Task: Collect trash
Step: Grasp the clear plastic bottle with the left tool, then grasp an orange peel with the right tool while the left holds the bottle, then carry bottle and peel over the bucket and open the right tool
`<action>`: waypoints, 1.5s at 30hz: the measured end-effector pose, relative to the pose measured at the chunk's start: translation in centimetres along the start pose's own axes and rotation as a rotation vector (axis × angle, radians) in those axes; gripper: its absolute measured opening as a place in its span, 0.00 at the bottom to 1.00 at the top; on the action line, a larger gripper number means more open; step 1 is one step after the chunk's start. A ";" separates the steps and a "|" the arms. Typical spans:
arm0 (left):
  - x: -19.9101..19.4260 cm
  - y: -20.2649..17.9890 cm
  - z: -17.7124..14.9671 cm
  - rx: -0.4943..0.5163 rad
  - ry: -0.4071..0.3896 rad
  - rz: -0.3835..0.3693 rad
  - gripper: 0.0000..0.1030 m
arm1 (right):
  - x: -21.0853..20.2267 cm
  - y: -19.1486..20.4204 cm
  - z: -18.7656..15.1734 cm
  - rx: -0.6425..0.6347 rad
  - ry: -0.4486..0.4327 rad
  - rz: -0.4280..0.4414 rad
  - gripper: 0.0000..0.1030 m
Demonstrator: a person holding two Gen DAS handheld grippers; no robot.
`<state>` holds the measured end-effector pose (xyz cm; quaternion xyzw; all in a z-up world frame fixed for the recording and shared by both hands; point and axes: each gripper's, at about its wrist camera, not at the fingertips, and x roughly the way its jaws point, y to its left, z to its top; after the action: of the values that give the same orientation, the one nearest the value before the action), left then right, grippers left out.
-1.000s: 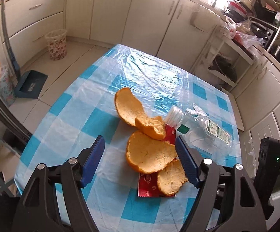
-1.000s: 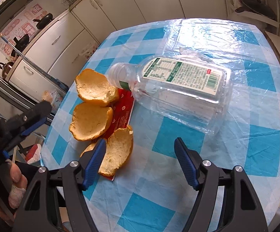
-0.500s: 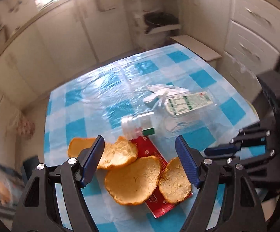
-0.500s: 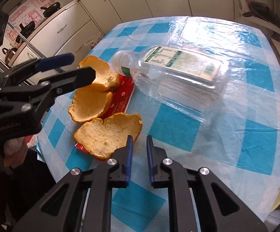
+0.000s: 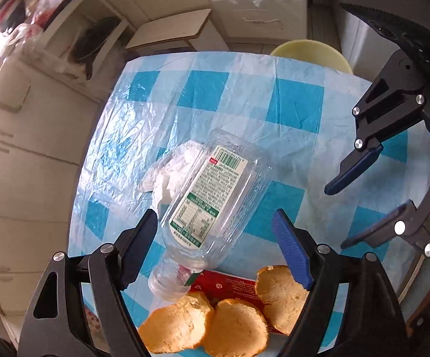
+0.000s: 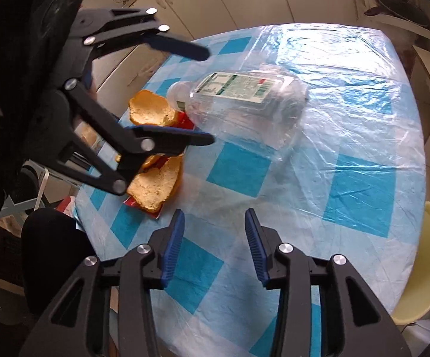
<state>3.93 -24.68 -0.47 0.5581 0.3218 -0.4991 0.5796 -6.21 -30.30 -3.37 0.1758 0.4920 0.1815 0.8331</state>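
While nothing has yet been picked up, two hand-held grippers hang over a table (image 6: 363,178) covered in a blue and white checked cloth under clear plastic film.

Starting at the left edge of the table as the right wrist view shows it, three pieces of orange peel (image 6: 152,110) lie cupped side up on a flat red wrapper (image 5: 229,285), close to that edge. Above them is the left gripper (image 5: 215,238), its jaws wide and opening a little further, with nothing pressed between the pads. From its own camera, the neck end of the bottle sits in the gap between its fingers, but the fingers do not touch it.

Next along, toward the middle of the table, a clear empty plastic bottle (image 6: 244,101) lies on its side, label up, its capped neck touching the peel and wrapper. A crumpled white tissue (image 5: 170,175) lies against its far side.

Further right, at the near edge of the table, the right gripper (image 6: 215,244) hovers above bare cloth. Its jaws are partly apart and opening, with nothing between them. A pale yellow stool (image 6: 423,267) stands beyond the right edge.

This looks like the approach step, with the left gripper lining up on the bottle. The next move would probably call for lowering it around the bottle's body, then closing gently, since thin plastic may crush or slip.
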 end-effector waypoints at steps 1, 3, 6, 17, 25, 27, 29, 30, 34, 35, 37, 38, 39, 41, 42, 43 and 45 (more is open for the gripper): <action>0.4 -0.2 0.2 0.027 0.010 -0.007 0.73 | 0.1 0.3 -0.1 -0.008 0.003 0.008 0.42; 1.2 -0.3 0.4 0.065 0.038 -0.030 0.74 | 0.2 0.6 -0.4 -0.016 0.005 0.027 0.44; 2.1 0.4 0.9 0.060 0.043 -0.034 0.73 | 0.7 0.9 -0.6 -0.022 0.009 0.037 0.46; 4.5 4.8 0.7 -0.220 0.115 -0.114 0.64 | 4.7 3.7 0.1 -0.002 -0.058 0.029 0.46; 4.4 6.4 0.0 -0.355 0.075 -0.090 0.59 | 5.2 3.8 0.9 -0.014 -0.096 0.020 0.07; 3.9 6.8 -0.1 -0.407 0.043 -0.078 0.52 | 4.3 3.6 0.9 -0.015 -0.107 0.036 0.06; 3.1 7.5 -0.2 -0.476 0.000 -0.066 0.52 | 3.2 3.3 0.7 -0.012 -0.124 0.043 0.06; 2.7 7.7 -0.2 -0.502 -0.022 -0.063 0.52 | 2.5 2.8 0.7 -0.009 -0.125 0.050 0.06; 1.1 7.5 -0.8 -0.621 -0.095 -0.061 0.51 | 0.0 1.4 0.1 0.004 -0.142 0.050 0.06; 1.0 7.4 -0.8 -0.652 -0.107 -0.066 0.51 | -0.6 1.0 -0.1 0.010 -0.147 0.048 0.06; 0.0 7.3 -1.5 -0.723 -0.141 -0.067 0.51 | -1.9 0.4 -0.3 0.023 -0.160 0.044 0.06; -0.6 7.1 -1.7 -0.749 -0.160 -0.069 0.51 | -2.7 0.1 -0.4 0.028 -0.170 0.038 0.06; -1.1 7.0 -1.8 -0.774 -0.181 -0.069 0.51 | -3.4 -0.3 -0.5 0.034 -0.181 0.031 0.06; -2.3 6.3 -2.1 -0.811 -0.213 -0.059 0.51 | -5.0 -1.1 -0.6 0.057 -0.207 0.016 0.06; -2.9 6.0 -2.1 -0.823 -0.227 -0.050 0.51 | -5.7 -1.7 -0.6 0.070 -0.217 0.009 0.06; -3.6 5.6 -2.1 -0.838 -0.242 -0.037 0.51 | -6.5 -2.3 -0.6 0.082 -0.227 0.000 0.06; -5.0 4.8 -2.0 -0.872 -0.278 -0.014 0.51 | -7.8 -3.3 -0.8 0.118 -0.255 -0.019 0.06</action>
<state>7.31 -22.25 5.41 0.1878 0.4248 -0.3911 0.7946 -10.04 -36.82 0.63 0.2413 0.3935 0.1206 0.8789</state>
